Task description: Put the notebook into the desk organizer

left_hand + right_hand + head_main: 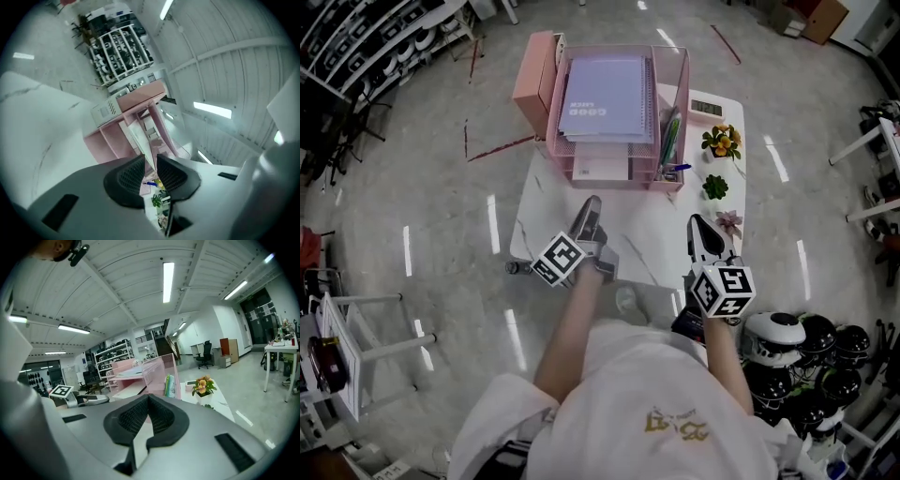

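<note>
A lavender notebook [605, 97] lies flat on the top tray of the pink desk organizer [684, 84] at the far end of the white table [656, 248]. My left gripper [591, 208] hovers over the table's near left part, well short of the organizer, jaws slightly apart with nothing between them; in its own view the left gripper [150, 161] points at the organizer [136, 103], seen tilted. My right gripper [698, 225] is over the near right part, empty. In its own view the right gripper [148, 397] has its pads touching, and the organizer [136, 371] stands ahead.
A pink box [532, 84] stands left of the organizer. Pens [670, 141] fill its right compartment. A flower pot [722, 141], a small green plant [715, 187], a pink succulent [728, 221] and a small display [706, 108] line the table's right side. Helmets [806, 347] sit on the floor.
</note>
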The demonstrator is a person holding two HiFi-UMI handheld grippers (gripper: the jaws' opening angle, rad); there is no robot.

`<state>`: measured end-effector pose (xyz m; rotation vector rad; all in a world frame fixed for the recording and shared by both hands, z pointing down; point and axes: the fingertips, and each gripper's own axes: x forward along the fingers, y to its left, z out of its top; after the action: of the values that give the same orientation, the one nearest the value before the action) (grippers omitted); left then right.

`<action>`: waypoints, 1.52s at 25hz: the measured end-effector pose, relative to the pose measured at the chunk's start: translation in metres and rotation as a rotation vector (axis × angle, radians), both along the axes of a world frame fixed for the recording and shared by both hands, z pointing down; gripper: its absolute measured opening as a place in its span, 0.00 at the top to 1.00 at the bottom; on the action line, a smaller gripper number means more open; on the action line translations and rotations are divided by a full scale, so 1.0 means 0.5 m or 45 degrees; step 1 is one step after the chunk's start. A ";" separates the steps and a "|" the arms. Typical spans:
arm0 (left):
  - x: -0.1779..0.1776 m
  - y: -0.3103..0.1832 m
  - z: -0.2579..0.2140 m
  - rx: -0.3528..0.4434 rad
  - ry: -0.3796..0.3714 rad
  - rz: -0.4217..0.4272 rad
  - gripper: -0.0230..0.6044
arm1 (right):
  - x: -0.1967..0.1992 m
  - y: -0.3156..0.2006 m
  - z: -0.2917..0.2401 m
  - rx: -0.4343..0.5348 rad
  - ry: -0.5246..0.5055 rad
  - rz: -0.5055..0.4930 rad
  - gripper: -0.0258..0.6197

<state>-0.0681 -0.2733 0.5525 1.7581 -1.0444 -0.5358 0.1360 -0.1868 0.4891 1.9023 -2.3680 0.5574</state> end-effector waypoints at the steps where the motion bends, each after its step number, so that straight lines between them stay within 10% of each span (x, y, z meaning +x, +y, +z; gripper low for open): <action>1: 0.005 0.011 -0.014 0.043 -0.073 0.029 0.81 | -0.005 0.000 -0.008 0.019 -0.015 -0.020 0.95; 9: 0.013 0.113 -0.151 0.314 -0.675 0.106 0.93 | -0.039 0.029 -0.092 0.120 -0.089 -0.173 0.95; 14: 0.030 0.168 -0.212 0.403 -0.846 0.125 0.93 | -0.040 0.062 -0.113 0.145 -0.066 -0.226 0.95; 38: 0.033 0.213 -0.219 0.405 -0.866 0.105 0.93 | -0.052 0.098 -0.100 0.120 0.016 -0.274 0.95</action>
<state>-0.0517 -0.1666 0.4428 2.3351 -1.3892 -0.0325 0.1099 -0.1377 0.4390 1.6478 -2.5897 0.4228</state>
